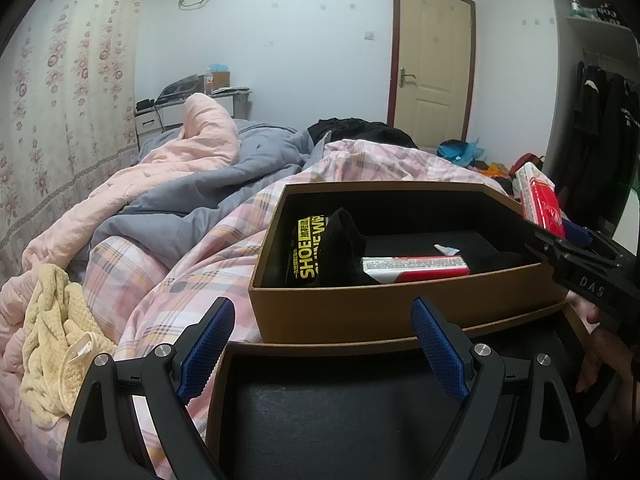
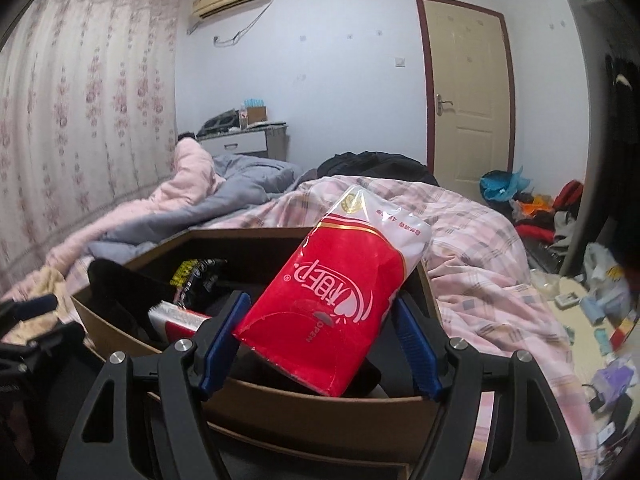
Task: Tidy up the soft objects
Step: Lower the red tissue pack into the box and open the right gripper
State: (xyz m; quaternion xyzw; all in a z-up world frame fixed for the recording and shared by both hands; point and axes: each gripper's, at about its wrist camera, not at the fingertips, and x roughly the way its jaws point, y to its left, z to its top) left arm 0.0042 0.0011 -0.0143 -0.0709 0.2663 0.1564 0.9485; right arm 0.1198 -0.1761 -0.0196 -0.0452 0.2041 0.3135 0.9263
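Note:
A brown box [image 1: 360, 312] with a black inside rests on the bed, standing on its lid [image 1: 360, 420]. Inside it lie a black shoe-wipes pack [image 1: 310, 252], a dark sock [image 1: 344, 232] and a flat red-and-white tissue pack [image 1: 416, 268]. My left gripper [image 1: 322, 320] is open and empty in front of the box's near wall. My right gripper [image 2: 320, 302] is shut on a second red-and-white tissue pack [image 2: 336, 292], which it holds tilted over the box's right end [image 2: 320, 412]. From the left wrist, that pack [image 1: 538, 196] and the right gripper [image 1: 556, 232] show at the box's right rim.
A crumpled yellow towel [image 1: 56, 344] lies on the bed to the left of the box. Pink, grey and plaid quilts [image 1: 192, 184] cover the bed. Clothes and small items litter the floor [image 2: 592, 312] on the right, near a shut door [image 2: 468, 92].

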